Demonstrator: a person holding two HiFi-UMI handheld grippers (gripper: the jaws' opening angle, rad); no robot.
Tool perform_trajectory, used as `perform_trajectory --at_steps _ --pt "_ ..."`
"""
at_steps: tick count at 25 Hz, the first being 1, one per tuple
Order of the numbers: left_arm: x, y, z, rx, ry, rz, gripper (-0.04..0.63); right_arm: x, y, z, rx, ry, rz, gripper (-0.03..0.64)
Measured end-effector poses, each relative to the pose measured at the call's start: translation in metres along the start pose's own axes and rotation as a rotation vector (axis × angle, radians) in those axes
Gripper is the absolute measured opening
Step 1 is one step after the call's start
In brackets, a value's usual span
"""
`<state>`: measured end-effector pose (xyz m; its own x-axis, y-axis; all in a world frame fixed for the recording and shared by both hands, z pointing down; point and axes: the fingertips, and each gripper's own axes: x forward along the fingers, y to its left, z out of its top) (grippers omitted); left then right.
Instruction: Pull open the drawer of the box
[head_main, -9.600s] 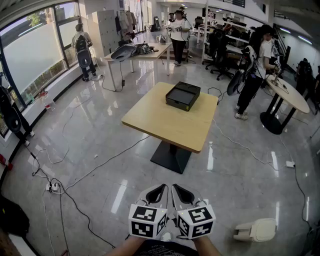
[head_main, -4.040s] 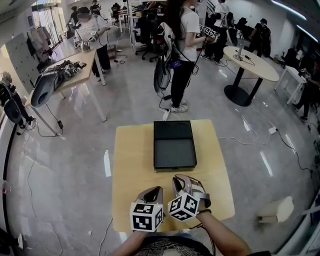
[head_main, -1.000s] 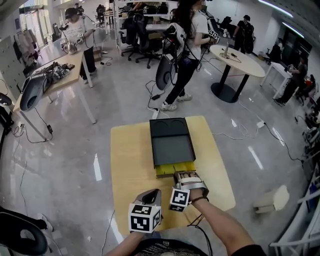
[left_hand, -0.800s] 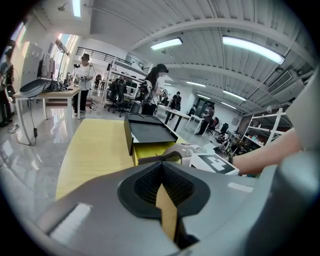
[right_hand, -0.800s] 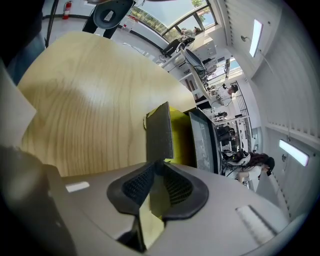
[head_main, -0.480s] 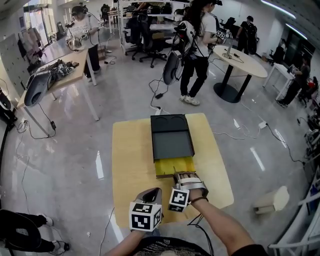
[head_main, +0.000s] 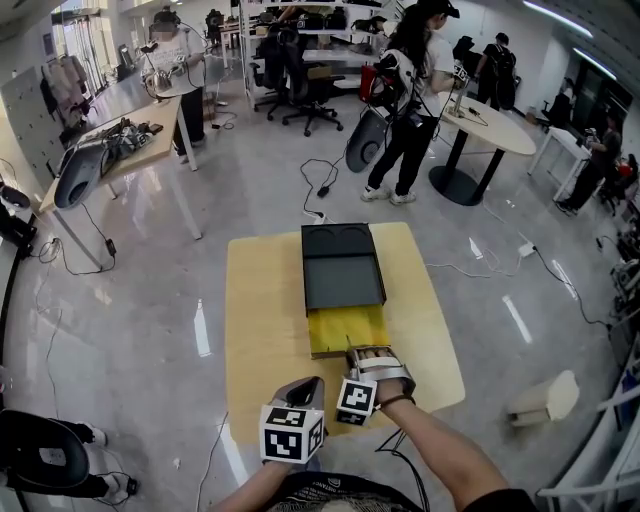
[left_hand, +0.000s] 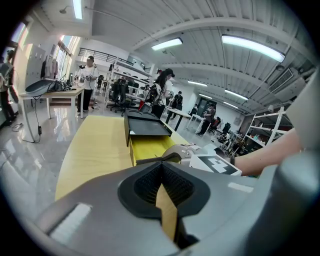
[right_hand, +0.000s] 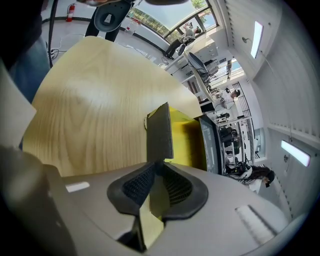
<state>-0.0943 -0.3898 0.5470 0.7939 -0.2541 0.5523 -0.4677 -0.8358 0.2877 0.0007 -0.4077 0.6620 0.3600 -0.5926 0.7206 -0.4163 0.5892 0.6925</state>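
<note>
A black box (head_main: 342, 262) sits mid-way along a wooden table (head_main: 262, 320), one short end toward me; its yellow drawer (head_main: 348, 328) stands well out of that near end. My right tongs (head_main: 354, 350) are clamped on the drawer's dark front (right_hand: 160, 131), the thin panel pinched edge-on between the pads; my left tongs (head_main: 308, 384) hang over the table's near part, just beside the right ones, jaws together with nothing in them.

I judge the pull to be well along. To do it well, I should draw straight back along the box's own line, level with the table; any lift or twist could jam the drawer or let the thin front slip from the pads, so the grip needs to be firm. Nothing holds the box down; it may slide toward me with the drawer, and my free left tongs could press on its top. I should slow near the end, so the drawer does not come right out.
</note>
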Motion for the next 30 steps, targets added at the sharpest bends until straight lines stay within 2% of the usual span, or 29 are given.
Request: perform_trajectory --at_steps 6,11,23,30 --pt "0.001 -0.024 -0.01 -0.008 -0.011 0.019 0.012 -0.012 0.018 -0.023 -0.005 -0.003 0.009 0.061" --pt "-0.031 -0.021 -0.026 -0.015 -0.018 0.031 0.014 -0.036 0.04 -0.003 -0.007 -0.008 0.011 0.06" --pt "-0.049 -0.078 -0.043 -0.008 -0.024 0.052 0.014 -0.08 0.072 -0.037 -0.014 -0.024 0.014 0.058" --pt "-0.063 -0.101 -0.068 -0.01 -0.029 0.064 0.013 -0.102 0.103 -0.046 -0.015 -0.032 0.021 0.058"
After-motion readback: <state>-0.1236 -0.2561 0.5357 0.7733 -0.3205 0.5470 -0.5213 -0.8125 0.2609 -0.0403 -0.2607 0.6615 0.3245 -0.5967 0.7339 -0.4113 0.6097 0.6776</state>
